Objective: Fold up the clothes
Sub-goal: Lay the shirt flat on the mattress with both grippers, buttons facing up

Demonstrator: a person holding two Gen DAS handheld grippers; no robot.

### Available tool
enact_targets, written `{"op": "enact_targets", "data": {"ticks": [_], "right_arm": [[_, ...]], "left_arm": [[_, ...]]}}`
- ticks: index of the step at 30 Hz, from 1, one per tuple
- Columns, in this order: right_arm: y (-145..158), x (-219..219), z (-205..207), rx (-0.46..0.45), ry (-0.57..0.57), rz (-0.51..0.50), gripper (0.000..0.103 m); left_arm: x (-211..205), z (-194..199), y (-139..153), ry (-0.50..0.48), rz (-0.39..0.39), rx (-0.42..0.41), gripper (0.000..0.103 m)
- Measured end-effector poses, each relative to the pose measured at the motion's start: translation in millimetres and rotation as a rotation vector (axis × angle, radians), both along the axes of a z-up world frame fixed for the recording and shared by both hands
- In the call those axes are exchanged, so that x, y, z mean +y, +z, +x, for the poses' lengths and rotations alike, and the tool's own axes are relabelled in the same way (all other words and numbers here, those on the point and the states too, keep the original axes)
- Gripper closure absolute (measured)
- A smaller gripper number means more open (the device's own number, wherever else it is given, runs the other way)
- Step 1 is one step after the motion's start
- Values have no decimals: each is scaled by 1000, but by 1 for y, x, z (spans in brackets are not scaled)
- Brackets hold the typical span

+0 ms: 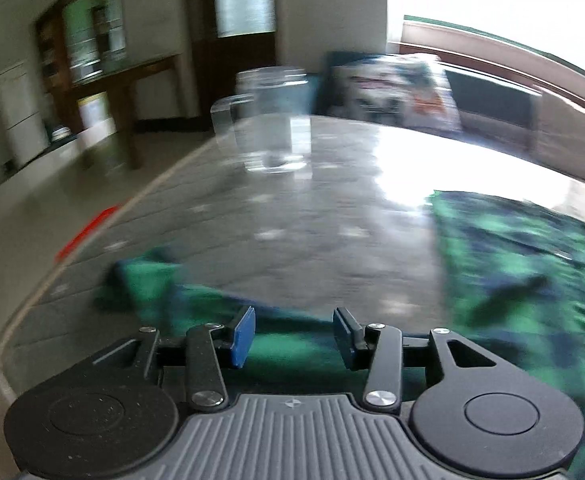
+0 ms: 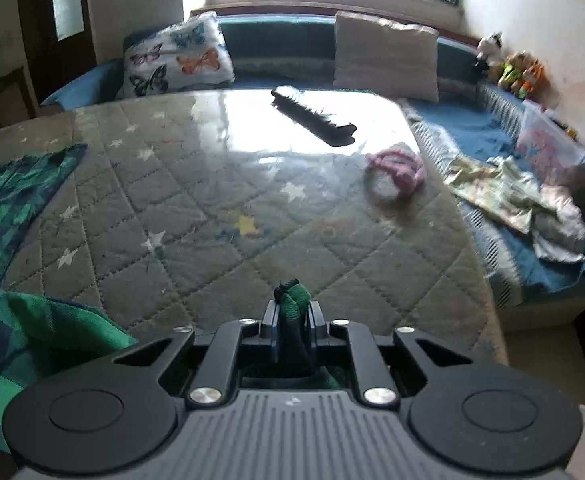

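Observation:
A green and dark blue checked garment [image 1: 532, 264] lies spread on the quilted table top [image 1: 292, 220], blurred in the left wrist view. My left gripper [image 1: 294, 336] is open above a strip of that cloth, with nothing pinched between its blue pads [image 1: 242, 334]. In the right wrist view my right gripper [image 2: 294, 312] is shut on a bunched green fold of the garment [image 2: 292, 300], which sticks up between its fingers. More of the checked garment [image 2: 16, 208] lies at the left of that view.
A clear glass jar [image 1: 272, 120] stands on the table ahead of the left gripper. A dark brush [image 2: 312, 116] and a pink cloth item [image 2: 396, 168] lie farther out on the table. A sofa with a butterfly cushion [image 2: 180, 58] and loose clothes [image 2: 524, 200] runs behind and to the right.

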State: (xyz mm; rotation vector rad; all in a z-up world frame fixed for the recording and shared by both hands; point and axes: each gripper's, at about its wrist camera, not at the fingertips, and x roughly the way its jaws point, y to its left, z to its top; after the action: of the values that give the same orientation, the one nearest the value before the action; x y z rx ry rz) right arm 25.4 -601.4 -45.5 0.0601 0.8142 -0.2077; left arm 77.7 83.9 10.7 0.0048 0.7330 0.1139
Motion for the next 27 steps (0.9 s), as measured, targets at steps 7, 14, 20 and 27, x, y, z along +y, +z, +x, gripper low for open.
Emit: {"op": "enact_targets", "data": {"ticks": [7,14,20,27], "right_arm": [[11,-2,-2,-96,-101,-83,80],[10,21,-10,-92,-54,-74,48],[-1,60,-28,-36,104,32,38],[-9,98,-44,58,226,-91,27]], "left_arm": [[-81,-4,-1,-255,6,-16,51],[-91,-10,-14,-294,12,14,49],[-107,-27,-21,-384,10,24,49],[-137,-37,-20,-519,-18,3,46]]}}
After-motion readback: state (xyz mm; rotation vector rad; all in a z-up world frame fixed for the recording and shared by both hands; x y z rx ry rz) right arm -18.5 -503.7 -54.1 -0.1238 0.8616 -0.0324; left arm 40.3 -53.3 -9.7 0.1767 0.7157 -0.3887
